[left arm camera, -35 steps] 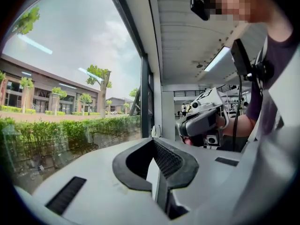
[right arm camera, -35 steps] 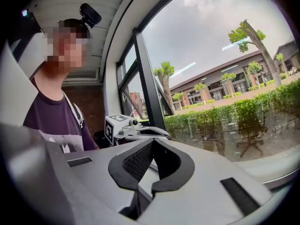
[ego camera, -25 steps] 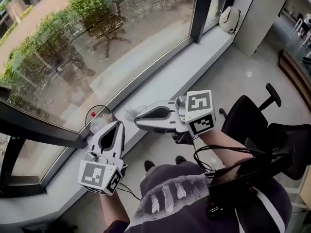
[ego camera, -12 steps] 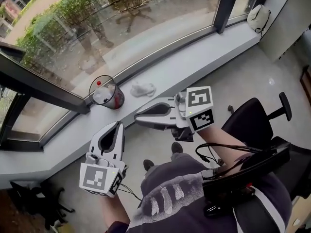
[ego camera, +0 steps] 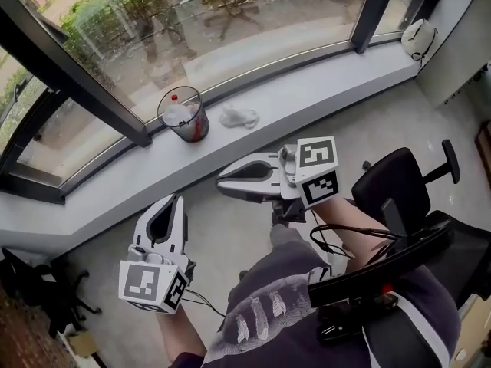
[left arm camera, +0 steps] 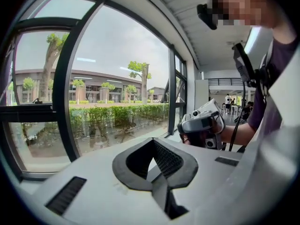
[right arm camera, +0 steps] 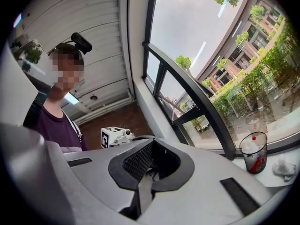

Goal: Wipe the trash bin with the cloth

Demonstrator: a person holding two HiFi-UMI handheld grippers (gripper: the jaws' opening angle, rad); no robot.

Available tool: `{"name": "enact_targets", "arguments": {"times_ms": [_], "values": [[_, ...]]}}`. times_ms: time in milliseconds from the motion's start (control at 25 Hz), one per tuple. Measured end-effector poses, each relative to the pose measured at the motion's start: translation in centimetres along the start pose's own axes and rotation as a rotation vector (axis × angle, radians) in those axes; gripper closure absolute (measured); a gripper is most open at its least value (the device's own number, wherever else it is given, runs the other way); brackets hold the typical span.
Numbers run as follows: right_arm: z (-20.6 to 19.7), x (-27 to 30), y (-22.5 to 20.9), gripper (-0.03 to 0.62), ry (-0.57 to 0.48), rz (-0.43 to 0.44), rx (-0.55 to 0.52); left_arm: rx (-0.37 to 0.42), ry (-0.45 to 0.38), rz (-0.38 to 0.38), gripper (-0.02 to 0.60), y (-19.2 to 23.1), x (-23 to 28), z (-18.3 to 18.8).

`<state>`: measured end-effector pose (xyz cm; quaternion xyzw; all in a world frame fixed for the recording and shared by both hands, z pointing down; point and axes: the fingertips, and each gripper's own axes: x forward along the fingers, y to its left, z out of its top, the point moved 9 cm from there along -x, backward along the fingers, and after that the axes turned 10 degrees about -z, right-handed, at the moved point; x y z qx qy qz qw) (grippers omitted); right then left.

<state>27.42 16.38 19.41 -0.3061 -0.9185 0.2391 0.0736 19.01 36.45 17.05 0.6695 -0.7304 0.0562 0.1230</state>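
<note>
Nothing is wiped yet. The trash bin [ego camera: 184, 115] stands on the window sill [ego camera: 322, 83], with the cloth [ego camera: 238, 116] lying just beside it. The left gripper [ego camera: 171, 198] and right gripper [ego camera: 220, 183] are both pressed together and empty, well apart from the bin and cloth. Fetching the cloth and all the wiping remain.

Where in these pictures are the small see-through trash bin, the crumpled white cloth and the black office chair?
Small see-through trash bin [ego camera: 189, 129]: head view, on its side wall.
Crumpled white cloth [ego camera: 238, 116]: head view, on its middle.
Black office chair [ego camera: 388, 187]: head view, on its broad black pad.
</note>
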Motion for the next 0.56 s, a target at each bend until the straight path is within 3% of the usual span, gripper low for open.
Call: {"name": "enact_targets", "arguments": {"times_ms": [240,440,560], "values": [[-6.0,4.7,6.6,0.595,0.066,-0.063,-0.070,-0.055,-0.026,-0.040,0.583,-0.1,-8.1,-5.6],[-10.2,4.3,11.3,0.595,0.095,-0.099,-0.106,-0.071,-0.043,-0.091,0.583,-1.8,-11.6,-9.0],[-11.9,2.7,13.9,0.595,0.046,-0.166,-0.098,-0.050,-0.052,-0.158,0.583,-2.9,-12.7,-10.0]]}}
